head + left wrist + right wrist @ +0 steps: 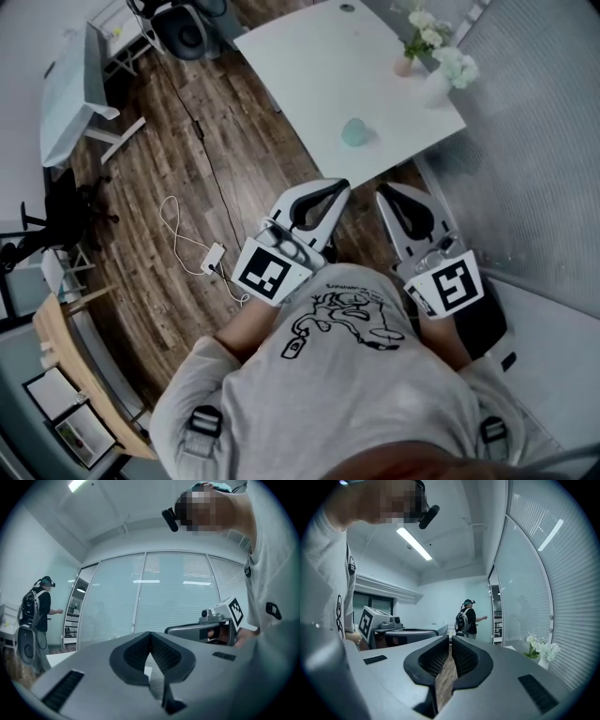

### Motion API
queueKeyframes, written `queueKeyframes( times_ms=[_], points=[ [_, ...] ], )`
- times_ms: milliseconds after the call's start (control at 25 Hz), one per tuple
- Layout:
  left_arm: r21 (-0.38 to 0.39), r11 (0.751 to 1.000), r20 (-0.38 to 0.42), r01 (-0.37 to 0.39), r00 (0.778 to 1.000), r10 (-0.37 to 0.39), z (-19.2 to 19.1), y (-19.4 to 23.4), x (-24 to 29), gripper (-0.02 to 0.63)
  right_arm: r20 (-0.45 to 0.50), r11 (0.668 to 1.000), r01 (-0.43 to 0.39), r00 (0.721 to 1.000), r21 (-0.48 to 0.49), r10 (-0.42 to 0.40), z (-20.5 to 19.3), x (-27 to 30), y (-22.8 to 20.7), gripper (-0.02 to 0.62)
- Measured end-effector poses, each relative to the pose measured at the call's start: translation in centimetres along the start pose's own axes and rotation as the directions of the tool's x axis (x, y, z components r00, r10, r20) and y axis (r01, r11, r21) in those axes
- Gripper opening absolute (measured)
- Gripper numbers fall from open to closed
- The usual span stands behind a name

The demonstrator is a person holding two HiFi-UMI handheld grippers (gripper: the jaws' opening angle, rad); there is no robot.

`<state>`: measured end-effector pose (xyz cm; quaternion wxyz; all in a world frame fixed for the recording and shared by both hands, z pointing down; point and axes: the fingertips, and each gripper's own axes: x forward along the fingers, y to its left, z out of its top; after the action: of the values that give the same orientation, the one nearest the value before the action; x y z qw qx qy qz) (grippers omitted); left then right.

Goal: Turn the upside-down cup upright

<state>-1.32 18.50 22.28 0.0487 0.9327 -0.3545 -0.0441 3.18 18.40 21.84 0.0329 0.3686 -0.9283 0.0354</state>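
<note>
Head view: the cup (356,132) sits on the far table (309,66), apparently mouth-down. My left gripper (321,195) and right gripper (403,202) are well short of it.

Left gripper view: jaws together, empty.

Right gripper view: likewise closed on nothing, so the whole task remains.

Cool, bluish, even indoor light fills all three views. A ceiling strip light (415,544) glows overhead in the right gripper view. Another ceiling lamp (77,484) flares at the top edge of the left gripper view, where bright reflections streak the glass wall (159,581). In the head view the white tabletop (309,66) is nearly blown out, the flowers (441,52) look soft and washed, and the cup (355,132) casts only a faint shadow. Both gripper views bend heavily and darken at the corners, with the left tool (150,634) and right tool (450,641) looming soft in the foreground.
</note>
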Motion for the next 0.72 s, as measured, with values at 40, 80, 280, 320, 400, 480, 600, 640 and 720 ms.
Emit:
queueKeyframes(
  times_ms=[40, 80, 280, 320, 400, 480, 600, 640, 720],
  points=[
    [0.0, 1.0, 0.001, 0.005, 1.0, -0.005, 0.2, 0.5, 0.2, 0.003, 0.003, 1.0, 0.004, 1.0, 0.0, -0.004, 0.2, 0.5, -0.3, 0.043],
    [0.001, 1.0, 0.0, 0.011, 1.0, -0.011, 0.4, 0.9, 0.4, 0.003, 0.005, 1.0, 0.008, 1.0, 0.0, -0.008, 0.3, 1.0, -0.5, 0.043],
    [0.007, 0.999, -0.014, 0.032, 0.999, -0.032, 0.7, 2.9, 1.0, 0.003, 0.012, 1.0, 0.026, 1.0, 0.004, -0.026, 0.7, 2.8, -1.2, 0.043],
    [0.005, 0.999, -0.016, 0.035, 0.999, -0.035, 0.7, 3.2, 1.3, 0.003, 0.01, 1.0, 0.03, 1.0, 0.008, -0.03, 0.6, 3.0, -1.4, 0.043],
    [0.0, 0.999, -0.019, 0.038, 0.999, -0.038, 0.6, 3.7, 2.0, 0.003, 0.0, 0.999, 0.034, 0.999, 0.02, -0.034, 0.4, 3.4, -2.0, 0.043],
    [-0.01, 0.999, -0.025, 0.04, 0.999, -0.04, 0.2, 4.2, 3.1, 0.003, -0.012, 0.999, 0.035, 0.999, 0.032, -0.035, -0.2, 3.8, -3.2, 0.043],
    [-0.026, 0.999, -0.035, 0.042, 0.998, -0.043, -0.3, 4.7, 4.3, 0.003, -0.023, 0.998, 0.037, 0.999, 0.044, -0.036, -0.7, 4.3, -4.5, 0.043],
    [-0.029, 0.999, -0.037, 0.042, 0.998, -0.043, -0.4, 4.8, 4.4, 0.003, -0.024, 0.998, 0.038, 0.999, 0.046, -0.037, -0.7, 4.4, -4.6, 0.043],
    [-0.03, 0.999, -0.041, 0.038, 0.998, -0.039, -0.7, 5.0, 5.0, 0.003, -0.026, 0.998, 0.036, 0.999, 0.049, -0.034, -0.9, 4.6, -5.4, 0.043]
  ],
)
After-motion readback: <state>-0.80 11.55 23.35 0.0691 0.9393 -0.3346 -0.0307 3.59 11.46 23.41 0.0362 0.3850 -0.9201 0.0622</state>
